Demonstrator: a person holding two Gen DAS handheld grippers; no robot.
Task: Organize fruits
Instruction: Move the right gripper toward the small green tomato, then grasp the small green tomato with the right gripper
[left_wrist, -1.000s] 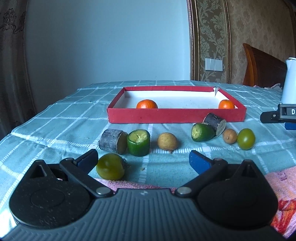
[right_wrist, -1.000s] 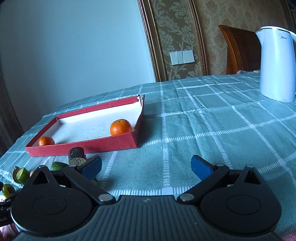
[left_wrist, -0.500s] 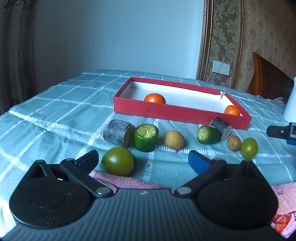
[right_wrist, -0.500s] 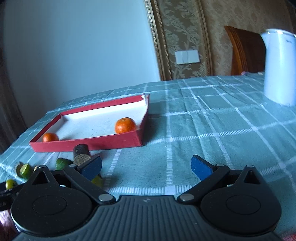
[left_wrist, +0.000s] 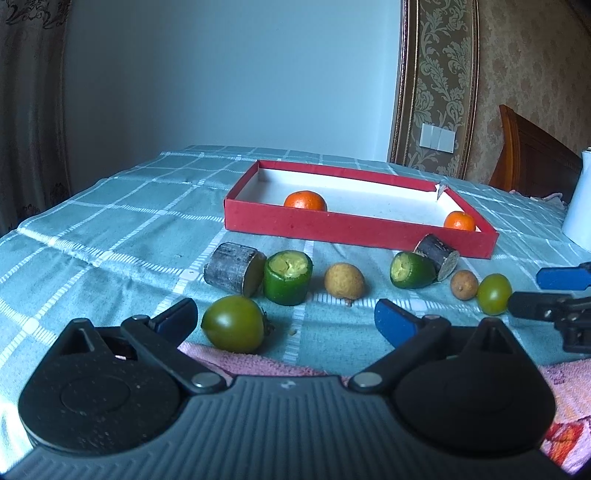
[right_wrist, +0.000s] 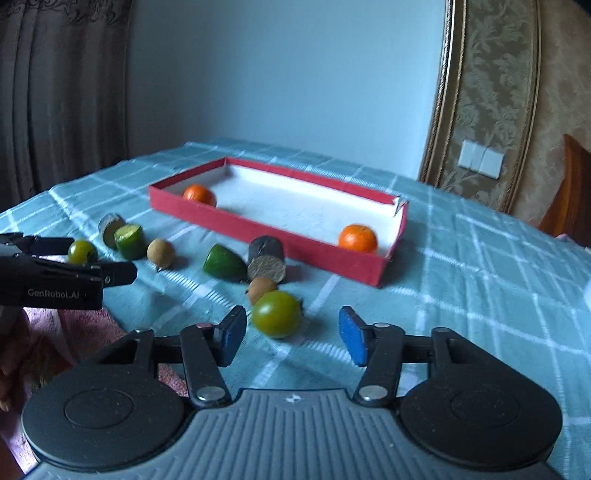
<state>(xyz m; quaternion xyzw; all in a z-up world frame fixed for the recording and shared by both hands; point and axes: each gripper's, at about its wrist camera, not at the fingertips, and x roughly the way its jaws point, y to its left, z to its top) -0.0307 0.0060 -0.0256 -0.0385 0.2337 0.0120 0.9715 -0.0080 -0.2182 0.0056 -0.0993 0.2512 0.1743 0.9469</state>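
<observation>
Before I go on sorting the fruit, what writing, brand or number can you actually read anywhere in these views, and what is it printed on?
"GenRobot.AI": white print on the black side of the left gripper, seen in the right wrist view.
A small pale mark sits on the ribbed body of each gripper's mount; too small to read as text.
Red box, tablecloth, wall switches and white kettle: no legible text.

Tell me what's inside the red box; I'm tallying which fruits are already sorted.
Two oranges lie in the red box: one near its left end, one near its right end. The rest of the white floor looks bare, though the near wall hides a strip along it.
</observation>
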